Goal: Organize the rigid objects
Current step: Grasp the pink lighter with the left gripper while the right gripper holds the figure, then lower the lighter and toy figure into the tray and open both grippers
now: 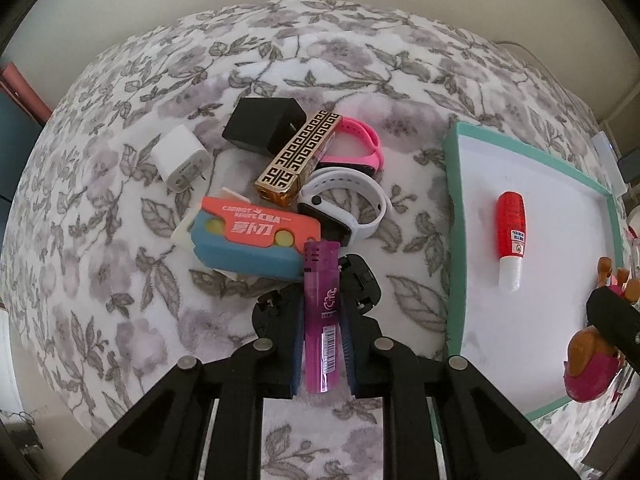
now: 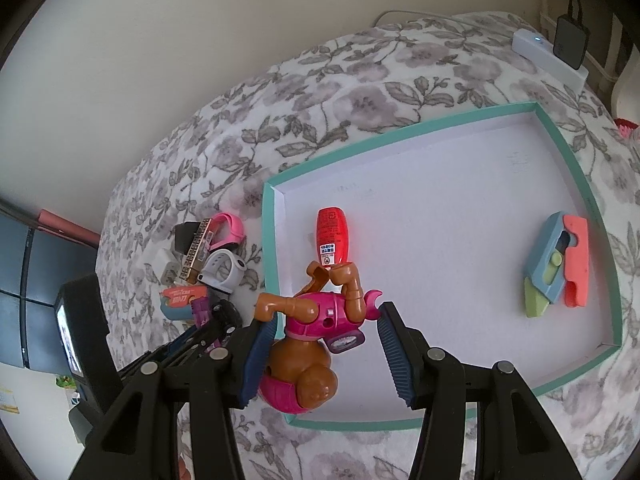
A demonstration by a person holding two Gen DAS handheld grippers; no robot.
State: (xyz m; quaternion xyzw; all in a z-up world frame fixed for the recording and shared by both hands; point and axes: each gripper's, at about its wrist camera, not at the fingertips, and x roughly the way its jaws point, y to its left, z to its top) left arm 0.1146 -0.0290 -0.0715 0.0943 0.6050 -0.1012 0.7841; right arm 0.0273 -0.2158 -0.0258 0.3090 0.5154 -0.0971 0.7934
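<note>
My left gripper [image 1: 322, 280] is shut on a purple lighter [image 1: 321, 320] that stands lengthwise between the pads, over the floral blanket. Just beyond it lies a pile: a coral and blue carrot knife [image 1: 248, 240], a gold-patterned lighter [image 1: 298, 160], a white band [image 1: 348, 204], a pink band [image 1: 356, 144], a black charger [image 1: 262, 126] and a white charger [image 1: 182, 158]. My right gripper [image 2: 325, 314] grips a brown and pink toy dog [image 2: 308, 384] over the near left corner of the teal-rimmed tray [image 2: 400, 132]. In the tray lie a red tube [image 2: 331, 236] and another knife toy [image 2: 560, 264].
The floral blanket [image 2: 360, 92] covers a bed against a pale wall. A white power strip [image 2: 548, 54] with a black adapter [image 2: 570, 42] sits at the far right corner. Dark furniture [image 2: 24, 280] stands past the bed's left edge.
</note>
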